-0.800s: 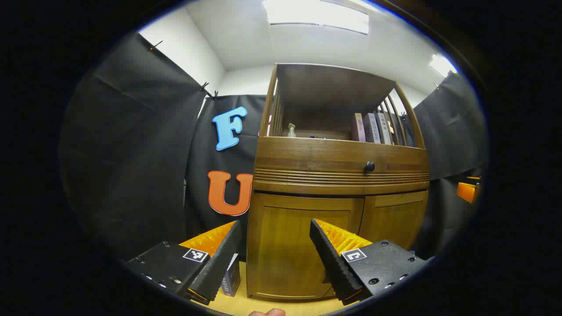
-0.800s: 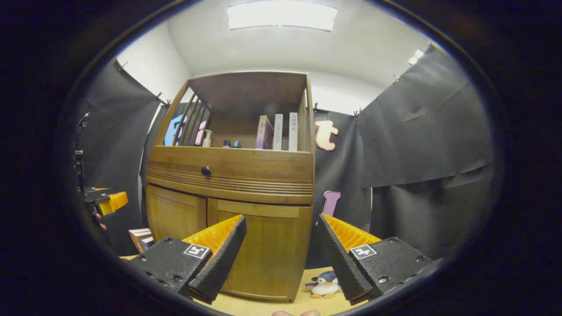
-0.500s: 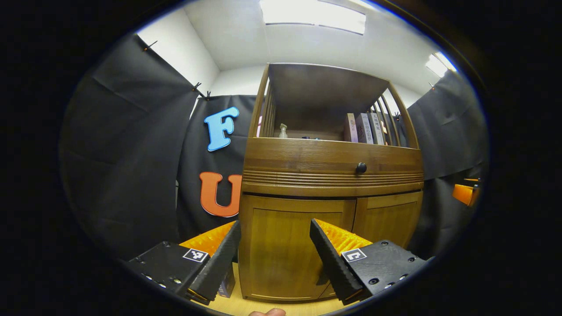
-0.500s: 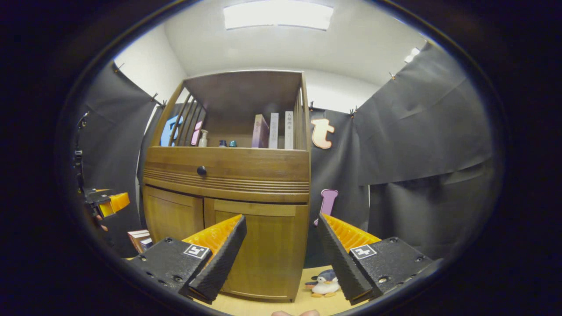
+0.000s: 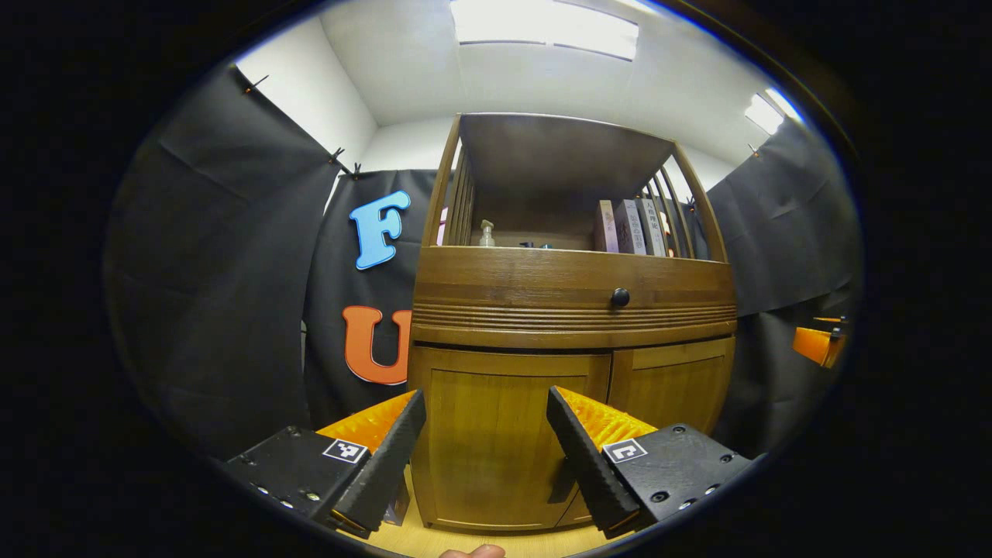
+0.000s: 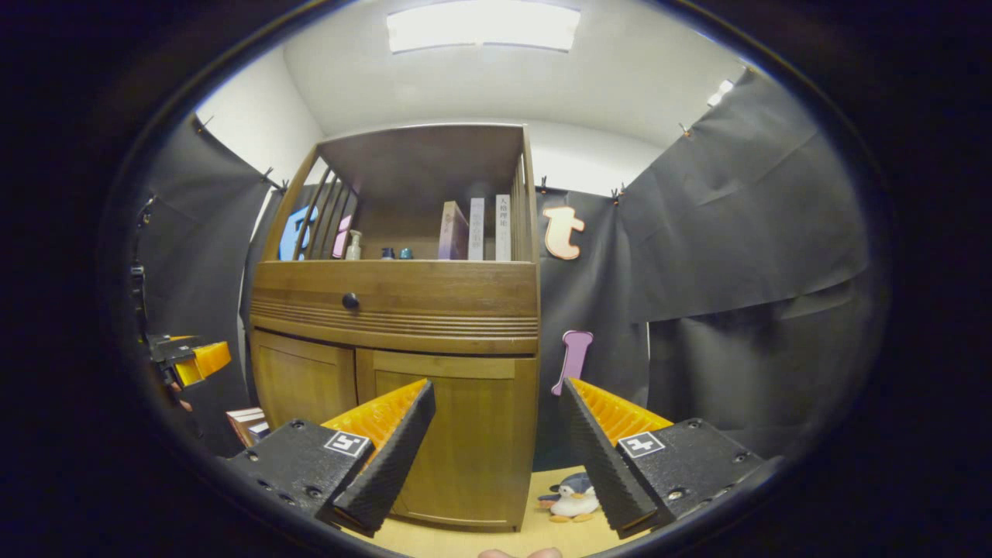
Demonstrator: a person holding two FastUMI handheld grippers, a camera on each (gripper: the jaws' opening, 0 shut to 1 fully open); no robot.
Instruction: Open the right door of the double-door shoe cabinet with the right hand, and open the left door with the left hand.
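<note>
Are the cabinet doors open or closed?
Closed. The left door and right door sit flush in the cabinet front, nothing inside showing.

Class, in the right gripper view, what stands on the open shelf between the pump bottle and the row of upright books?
Two small dark jars stand between the pale pump bottle and the upright books, seen in the right gripper view.

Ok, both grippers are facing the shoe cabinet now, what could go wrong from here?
Neither door shows a handle, so the open right gripper may find no grip on the right door and slip off its edge. The drawer knob above could be grabbed by mistake. A swinging right door might strike the penguin toy on the floor beside the cabinet.
</note>
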